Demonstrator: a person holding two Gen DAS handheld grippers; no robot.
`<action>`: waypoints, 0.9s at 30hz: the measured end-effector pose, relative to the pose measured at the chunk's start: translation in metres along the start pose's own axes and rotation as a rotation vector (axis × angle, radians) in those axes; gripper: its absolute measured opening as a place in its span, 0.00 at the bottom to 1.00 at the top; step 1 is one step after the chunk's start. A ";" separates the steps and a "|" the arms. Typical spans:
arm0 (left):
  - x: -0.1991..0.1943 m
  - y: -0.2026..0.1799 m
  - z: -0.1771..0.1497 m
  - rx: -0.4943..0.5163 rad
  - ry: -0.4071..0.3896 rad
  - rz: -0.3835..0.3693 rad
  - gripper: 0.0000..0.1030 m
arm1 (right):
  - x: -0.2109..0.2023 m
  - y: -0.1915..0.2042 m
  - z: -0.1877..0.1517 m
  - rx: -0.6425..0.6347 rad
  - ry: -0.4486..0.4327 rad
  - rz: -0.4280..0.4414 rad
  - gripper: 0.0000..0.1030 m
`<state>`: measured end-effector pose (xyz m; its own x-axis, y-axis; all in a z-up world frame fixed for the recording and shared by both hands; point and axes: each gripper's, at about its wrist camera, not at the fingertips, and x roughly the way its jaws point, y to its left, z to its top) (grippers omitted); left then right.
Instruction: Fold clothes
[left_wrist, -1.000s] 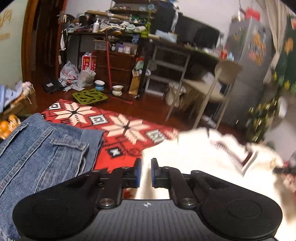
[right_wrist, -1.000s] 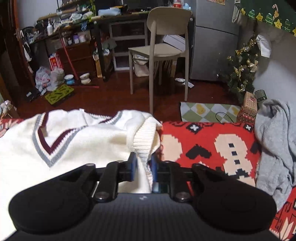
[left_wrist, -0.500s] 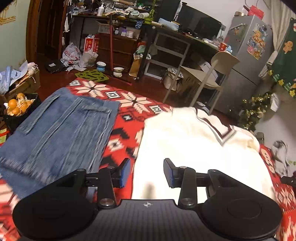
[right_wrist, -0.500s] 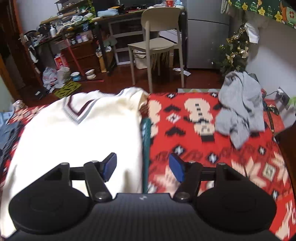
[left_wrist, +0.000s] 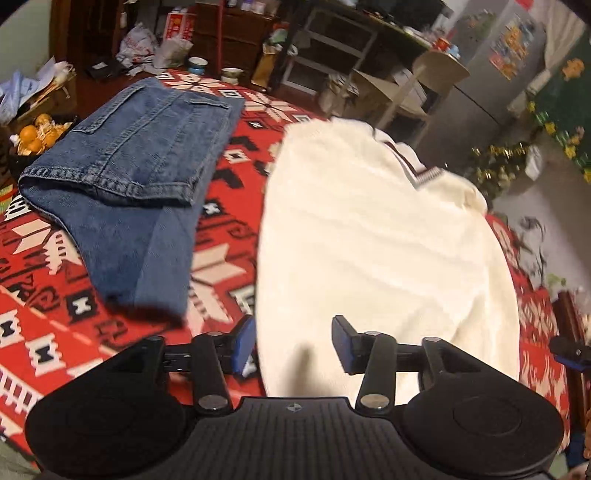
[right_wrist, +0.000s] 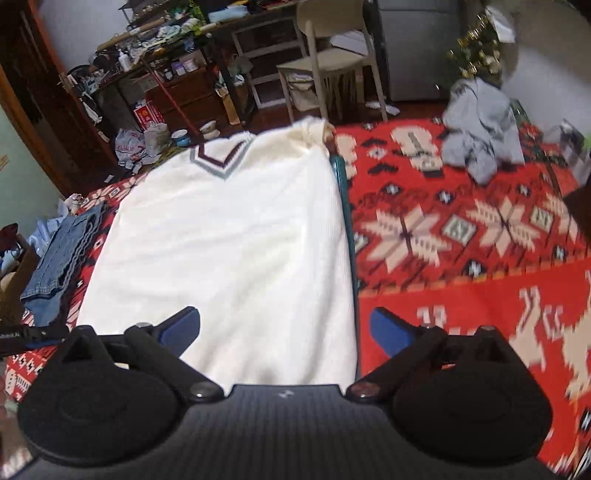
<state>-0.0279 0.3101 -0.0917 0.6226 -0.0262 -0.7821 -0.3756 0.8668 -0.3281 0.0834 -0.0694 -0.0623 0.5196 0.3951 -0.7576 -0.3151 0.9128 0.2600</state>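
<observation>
A cream knit sweater (left_wrist: 369, 236) (right_wrist: 229, 236) with a maroon and grey V-neck lies flat on a red patterned blanket (left_wrist: 44, 332) (right_wrist: 461, 236), sleeves folded in. My left gripper (left_wrist: 293, 341) hovers open above the sweater's near left hem, nothing between its blue pads. My right gripper (right_wrist: 284, 328) is also open, wider, above the near right hem. Folded blue jeans (left_wrist: 129, 162) (right_wrist: 59, 258) lie to the left of the sweater. A crumpled grey garment (right_wrist: 480, 129) sits at the far right of the blanket.
A thin teal strip (right_wrist: 345, 206) runs along the sweater's right edge. A beige chair (right_wrist: 332, 62), cluttered desk and shelves stand beyond the blanket. A crate of oranges (left_wrist: 37, 129) sits at the left. A small Christmas tree (right_wrist: 476, 48) stands at the far right.
Both grippers opened, letting go of the sweater's shoulder areas, and pulled back toward the near hem. The sweater now lies flat with its sides folded in.
</observation>
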 end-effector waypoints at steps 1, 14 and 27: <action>-0.001 -0.003 -0.003 0.012 0.006 -0.002 0.51 | 0.000 0.000 -0.004 0.008 0.004 -0.021 0.99; 0.010 -0.035 -0.030 0.167 0.122 0.032 0.63 | 0.005 0.006 -0.036 0.059 0.091 -0.181 0.99; 0.027 -0.040 -0.034 0.187 0.204 0.144 0.76 | 0.042 0.010 -0.040 0.064 0.303 -0.223 0.99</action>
<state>-0.0188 0.2580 -0.1177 0.4146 0.0207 -0.9098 -0.3058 0.9448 -0.1179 0.0701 -0.0476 -0.1158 0.3084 0.1463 -0.9400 -0.1656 0.9813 0.0984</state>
